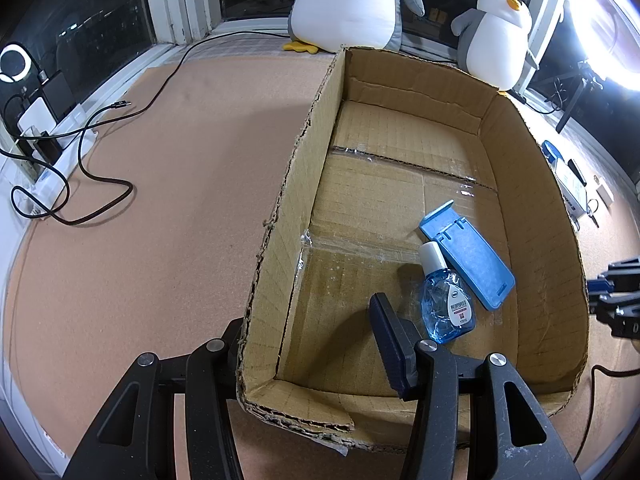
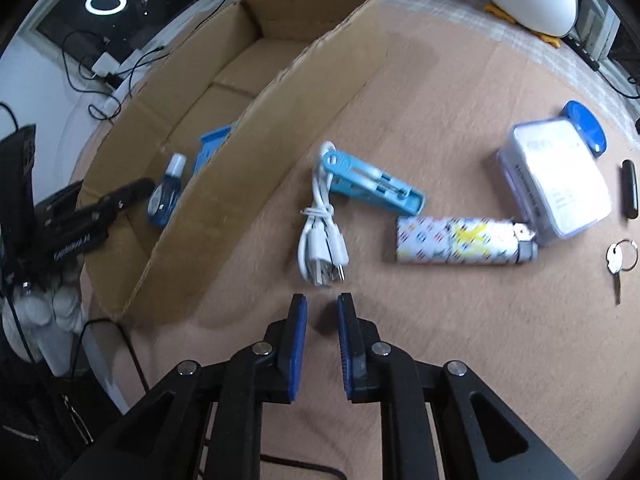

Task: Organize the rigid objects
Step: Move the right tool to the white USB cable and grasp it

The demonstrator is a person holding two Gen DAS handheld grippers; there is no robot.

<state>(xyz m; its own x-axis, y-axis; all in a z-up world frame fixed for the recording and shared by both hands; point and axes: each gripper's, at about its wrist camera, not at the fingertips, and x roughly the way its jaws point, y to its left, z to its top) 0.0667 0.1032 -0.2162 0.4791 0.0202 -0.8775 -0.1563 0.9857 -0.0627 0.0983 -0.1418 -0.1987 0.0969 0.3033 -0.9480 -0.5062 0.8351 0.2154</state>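
A cardboard box (image 1: 532,184) holds a blue eye-drop bottle (image 1: 446,304) and a flat blue plastic stand (image 1: 468,256). My left gripper (image 1: 308,320) is open and straddles the box's left wall. Its right finger (image 1: 390,340) is inside, beside the bottle, and its left finger is hidden behind the wall. In the right wrist view my right gripper (image 2: 322,300) hangs over the mat with a narrow gap and nothing between its blue pads (image 2: 301,320). Just ahead of it lie a coiled white USB cable (image 2: 320,236), a blue clip (image 2: 372,184) and a patterned lighter (image 2: 464,246).
Further right are a clear plastic case (image 2: 556,188), a blue lid (image 2: 584,126), a black stick (image 2: 629,190) and a key (image 2: 618,264). Two plush penguins (image 1: 496,36) sit behind the box. Black cables (image 1: 88,160) and a power strip lie at the left.
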